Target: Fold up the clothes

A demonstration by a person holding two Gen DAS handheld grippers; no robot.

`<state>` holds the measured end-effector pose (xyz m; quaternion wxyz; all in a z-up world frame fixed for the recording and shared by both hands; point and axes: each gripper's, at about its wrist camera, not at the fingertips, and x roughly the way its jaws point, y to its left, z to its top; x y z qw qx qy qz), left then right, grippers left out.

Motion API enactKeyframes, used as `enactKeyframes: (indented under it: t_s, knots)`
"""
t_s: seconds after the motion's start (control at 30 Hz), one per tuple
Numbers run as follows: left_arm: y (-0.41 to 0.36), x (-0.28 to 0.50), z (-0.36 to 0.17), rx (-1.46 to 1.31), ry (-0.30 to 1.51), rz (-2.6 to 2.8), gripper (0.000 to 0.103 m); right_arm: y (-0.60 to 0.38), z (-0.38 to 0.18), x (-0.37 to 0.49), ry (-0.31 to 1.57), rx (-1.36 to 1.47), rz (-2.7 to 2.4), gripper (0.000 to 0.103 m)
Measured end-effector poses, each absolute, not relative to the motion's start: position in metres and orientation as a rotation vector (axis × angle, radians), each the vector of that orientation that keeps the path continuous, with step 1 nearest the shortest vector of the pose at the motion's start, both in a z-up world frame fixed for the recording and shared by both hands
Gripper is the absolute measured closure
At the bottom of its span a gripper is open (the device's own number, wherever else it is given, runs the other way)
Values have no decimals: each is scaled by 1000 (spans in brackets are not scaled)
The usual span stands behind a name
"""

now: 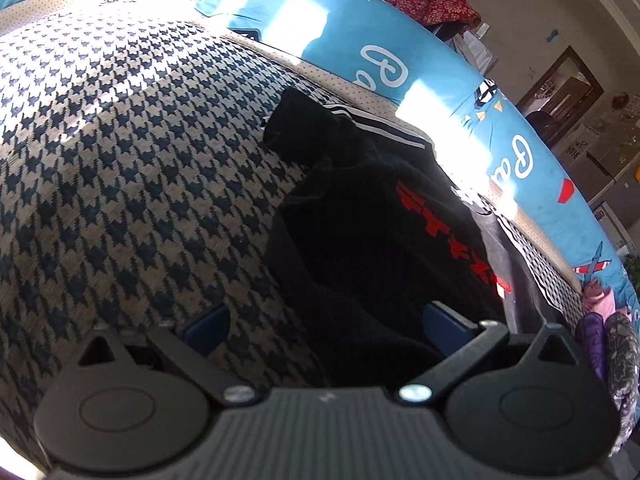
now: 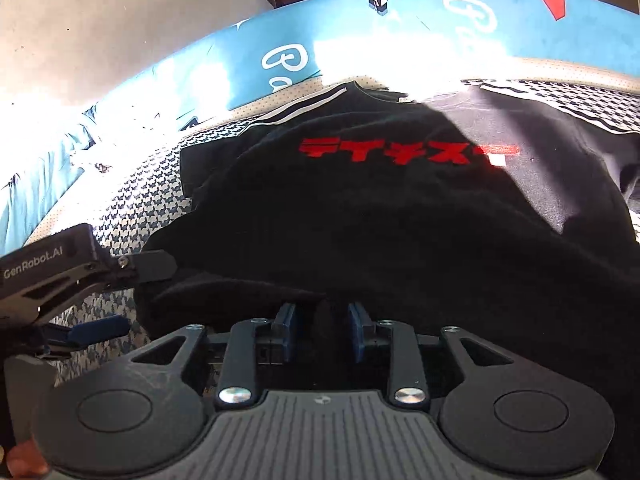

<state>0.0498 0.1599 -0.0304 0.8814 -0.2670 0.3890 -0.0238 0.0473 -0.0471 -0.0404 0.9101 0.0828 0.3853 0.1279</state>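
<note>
Houndstooth mat (image 1: 120, 152) beside blue sheet (image 1: 432, 60) (white lettering).

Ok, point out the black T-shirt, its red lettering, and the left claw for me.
black T-shirt (image 2: 400, 232): right wrist view, on the dark chest fabric below the print.
red lettering (image 2: 384, 152): right wrist view, on the middle characters.
left claw (image 2: 136, 296): right wrist view, midway between its two fingertips.

**Harsh sun, deep shadow**

Sunlight burns out patches on the blue sheet (image 1: 304, 28) and the houndstooth cover (image 2: 132, 196). The black shirt (image 2: 400, 220) loses detail in shadow. Fisheye bends the edges; both views are slightly soft.
</note>
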Motion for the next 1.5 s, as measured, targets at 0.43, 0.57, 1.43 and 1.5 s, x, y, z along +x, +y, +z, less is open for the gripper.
enactKeyframes:
  t_s: [0.43, 0.57, 1.43, 1.5]
  knots:
    - [143, 59, -23, -619, 784, -243, 31, -41, -19, 8, 676, -22, 337, 65]
    - [143, 74, -21, -618, 794, -226, 31, -22, -24, 0, 650, -111, 415, 66]
    - [144, 106, -29, -713, 813, -261, 22, 11, -61, 29, 636, -242, 383, 77]
    - [146, 103, -28, -711, 809, -252, 20, 11, -61, 28, 633, -244, 378, 85]
